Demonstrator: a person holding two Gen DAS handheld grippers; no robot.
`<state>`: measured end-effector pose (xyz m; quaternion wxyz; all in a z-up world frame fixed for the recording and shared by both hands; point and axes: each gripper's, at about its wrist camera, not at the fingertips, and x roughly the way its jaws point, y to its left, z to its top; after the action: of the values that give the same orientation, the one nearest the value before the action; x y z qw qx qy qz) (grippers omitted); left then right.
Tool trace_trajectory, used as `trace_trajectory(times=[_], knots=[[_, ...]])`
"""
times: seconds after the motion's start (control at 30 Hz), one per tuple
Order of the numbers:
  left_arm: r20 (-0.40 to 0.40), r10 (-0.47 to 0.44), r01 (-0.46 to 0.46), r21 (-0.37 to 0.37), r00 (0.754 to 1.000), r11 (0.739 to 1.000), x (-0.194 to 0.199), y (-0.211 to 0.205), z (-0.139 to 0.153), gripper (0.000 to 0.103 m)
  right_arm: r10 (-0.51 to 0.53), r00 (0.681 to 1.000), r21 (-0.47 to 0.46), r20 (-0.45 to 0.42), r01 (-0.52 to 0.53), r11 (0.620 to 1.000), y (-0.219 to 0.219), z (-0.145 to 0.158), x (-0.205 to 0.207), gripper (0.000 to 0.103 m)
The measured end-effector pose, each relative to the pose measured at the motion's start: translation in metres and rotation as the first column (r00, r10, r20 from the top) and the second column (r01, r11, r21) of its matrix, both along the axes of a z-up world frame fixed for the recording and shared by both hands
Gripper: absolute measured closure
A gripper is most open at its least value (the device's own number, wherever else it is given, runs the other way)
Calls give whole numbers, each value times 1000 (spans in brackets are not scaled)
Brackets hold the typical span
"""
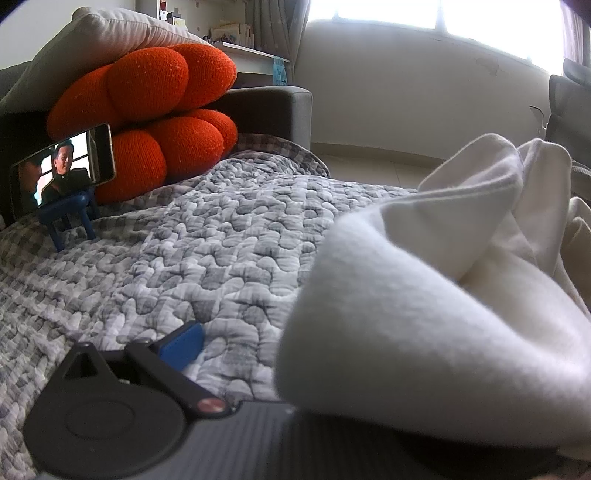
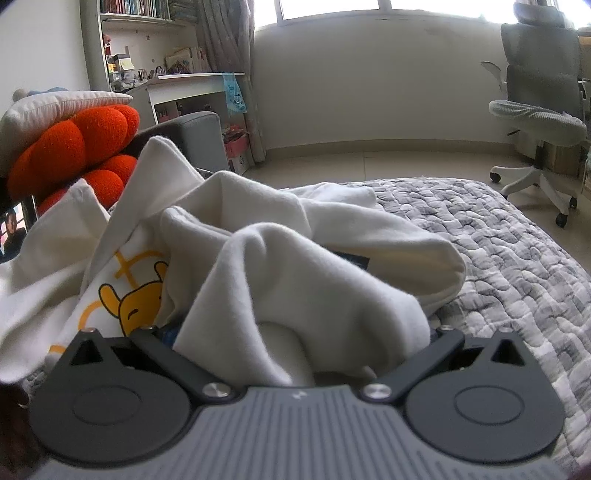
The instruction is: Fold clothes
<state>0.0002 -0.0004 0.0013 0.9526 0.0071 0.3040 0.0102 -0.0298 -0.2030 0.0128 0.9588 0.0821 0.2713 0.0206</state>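
A crumpled white garment (image 2: 295,258) with a yellow cartoon print (image 2: 136,306) lies heaped on the grey checked quilt (image 2: 517,258). My right gripper (image 2: 299,328) is open, its arms spread wide. A fold of the garment fills the gap between them and hides both fingertips. In the left wrist view the same white garment (image 1: 424,295) bulges over the right half of my left gripper (image 1: 295,339). The blue left fingertip (image 1: 181,341) rests spread out over the bare quilt (image 1: 184,240), so the jaws stand open. The right finger is hidden under the cloth.
An orange lobed cushion (image 1: 147,122) and a pale pillow (image 1: 96,33) lean on the grey sofa arm (image 1: 280,107). A phone (image 1: 62,170) playing video sits on a blue stand (image 1: 70,218). An office chair (image 2: 539,110) stands on the floor past the quilt's edge.
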Motion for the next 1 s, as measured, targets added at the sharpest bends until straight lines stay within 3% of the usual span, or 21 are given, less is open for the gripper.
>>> trace_trajectory(times=[1.0], knots=[[3, 0, 0, -5, 1000, 1000, 1, 3, -1, 0, -8, 1000, 0, 6, 8, 1000, 3, -1, -2, 0]])
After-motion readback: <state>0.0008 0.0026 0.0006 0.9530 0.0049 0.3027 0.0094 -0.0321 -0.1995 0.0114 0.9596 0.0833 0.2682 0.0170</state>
